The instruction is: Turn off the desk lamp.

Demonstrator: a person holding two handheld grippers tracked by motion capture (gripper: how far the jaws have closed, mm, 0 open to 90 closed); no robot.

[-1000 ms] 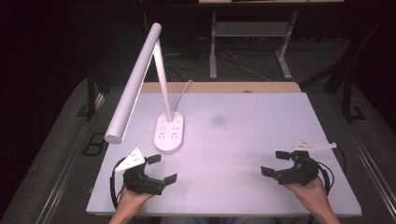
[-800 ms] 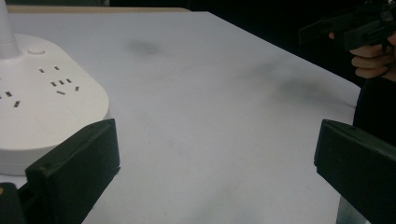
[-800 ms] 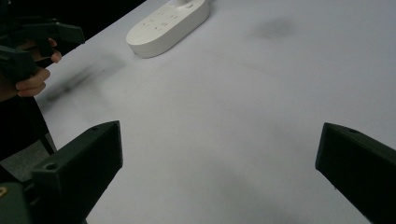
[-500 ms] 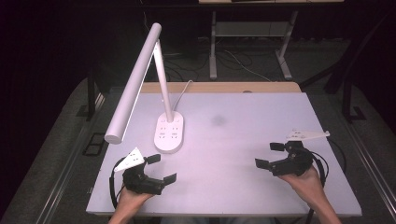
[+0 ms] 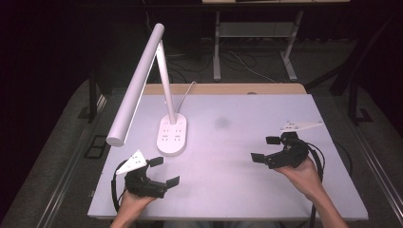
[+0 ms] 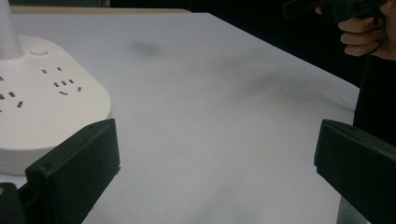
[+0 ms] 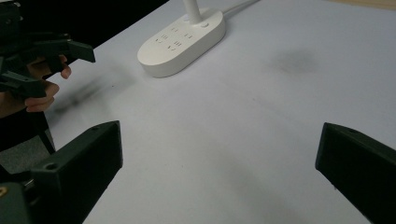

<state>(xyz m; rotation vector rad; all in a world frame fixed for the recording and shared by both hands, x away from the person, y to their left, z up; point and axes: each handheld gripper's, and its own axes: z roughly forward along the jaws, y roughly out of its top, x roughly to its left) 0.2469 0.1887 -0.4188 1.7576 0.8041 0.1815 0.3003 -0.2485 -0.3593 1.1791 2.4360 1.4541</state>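
Your R gripper [image 5: 266,148] sits above the table [image 5: 237,190] at its right side, pointing toward the middle; your L gripper [image 5: 164,171] sits at the near-left corner, just short of the desk lamp [image 5: 161,85]. The lamp's the only thing on the tabletop, so it looks like that's what you're going for. Its oval base [image 5: 172,137], w/ socket holes on top, stands left of centre, the stem rising from the far end and the long head slanting out over the left edge.

To do the approach well: bring the L in low and level at the base's near edge, which already shows right beside the jaw in the left gripper view [image 6: 42,112]. Pick one spot, base rim or stem, and line up square to it before closing. The stem [image 5: 166,85] is thin and round, so centre it between the jaws or it'll likely slip sideways. Mind the cord [image 5: 187,92] trailing off the back. Keep the R clear of the head's swing if the lamp tips; it's top-heavy by the look of it.

Jaws: L spread wide, nothing between them, bare table only. R also spread wide, holding nothing, touching nothing; the base [image 7: 182,39] lies well ahead of it, and the L hand [image 7: 28,93] shows at the far side.
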